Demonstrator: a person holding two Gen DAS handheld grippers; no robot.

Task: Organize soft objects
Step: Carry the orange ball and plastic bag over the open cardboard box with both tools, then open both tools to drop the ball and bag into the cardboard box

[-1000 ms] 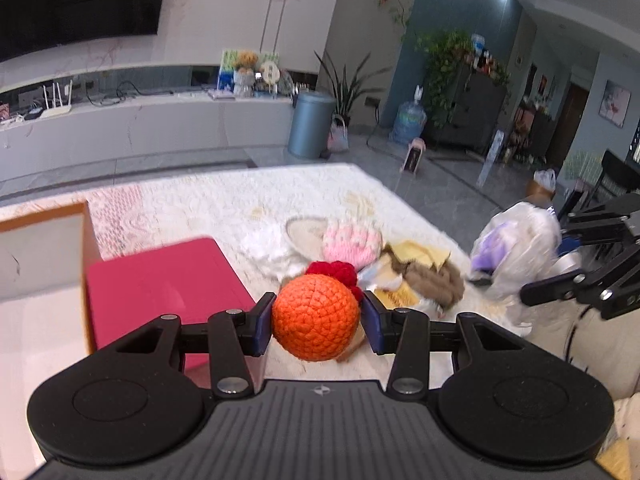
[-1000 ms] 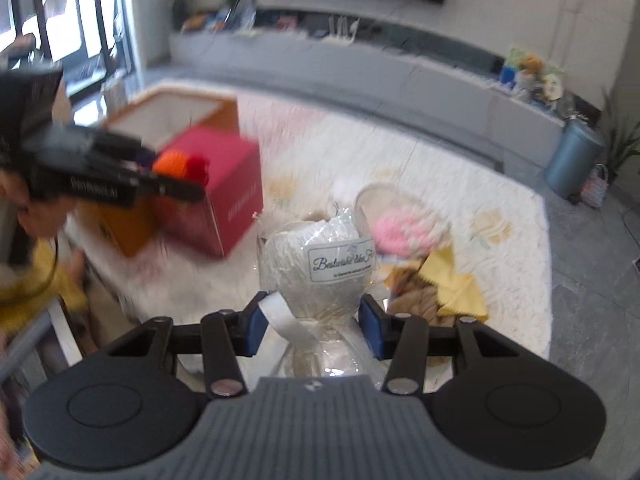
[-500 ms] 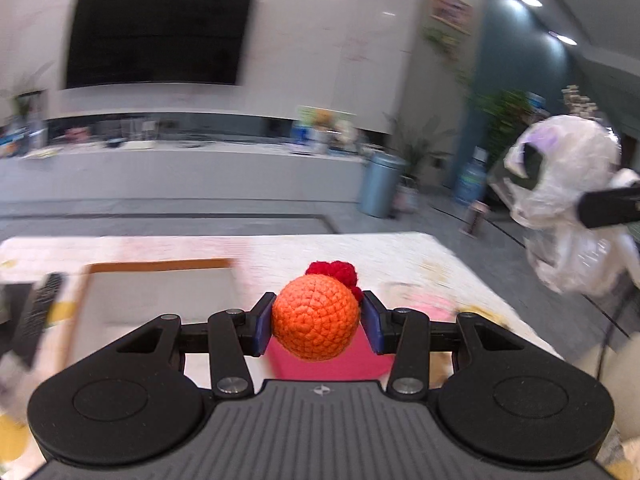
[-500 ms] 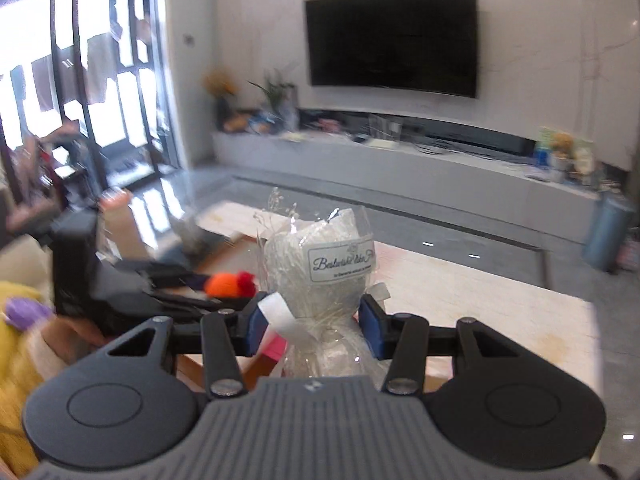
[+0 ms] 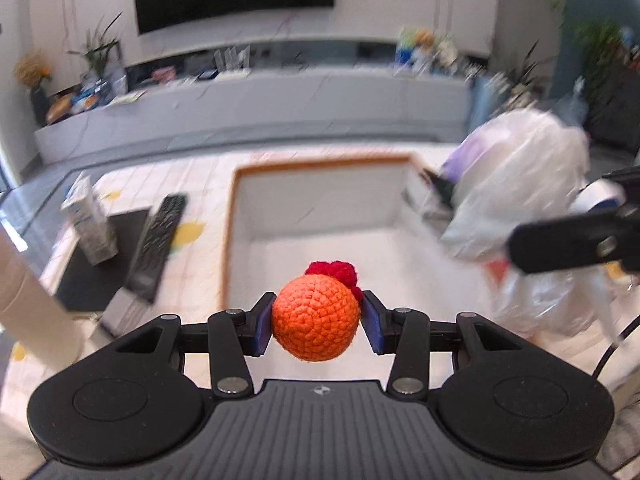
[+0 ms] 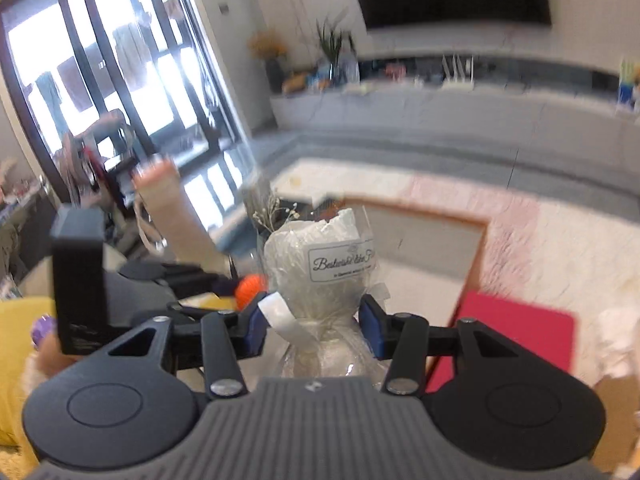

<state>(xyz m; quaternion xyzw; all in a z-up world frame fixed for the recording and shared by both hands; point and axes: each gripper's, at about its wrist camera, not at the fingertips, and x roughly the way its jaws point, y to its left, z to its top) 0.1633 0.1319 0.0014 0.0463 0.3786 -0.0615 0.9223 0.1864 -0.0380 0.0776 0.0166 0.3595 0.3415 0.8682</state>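
Both pairs of jaws are clamped on cargo: the left gripper (image 5: 318, 322) squeezes the round orange crocheted ball with a red knitted tuft (image 5: 315, 317) between its blue pads, and the right gripper (image 6: 312, 326) pinches the gathered neck of the clear cellophane-wrapped white gift bundle with a printed label (image 6: 320, 264).

Taking the scene from biggest to smallest, the pale patterned table (image 5: 168, 184) carries the large open white box with an orange-brown rim (image 5: 320, 208), whose floor looks bare. Beside it lies a flat pink-red lid or box (image 6: 516, 332). The bundle hangs at the box's right wall in the left wrist view, with the ball out in front over the near edge. Left of the box lie a black remote control (image 5: 158, 240) and a small upright carton (image 5: 90, 220), both apart from it.

I judge the step to be carrying both soft things to the box for dropping. To do it well, each load should be brought fully inside the rim before the jaws part, and lowered close to the floor so the ball does not bounce out. The two grippers sit near each other, so staggering the releases would avoid a knock. The bundle's crinkly wrap may cling to a pad; a wide release helps.
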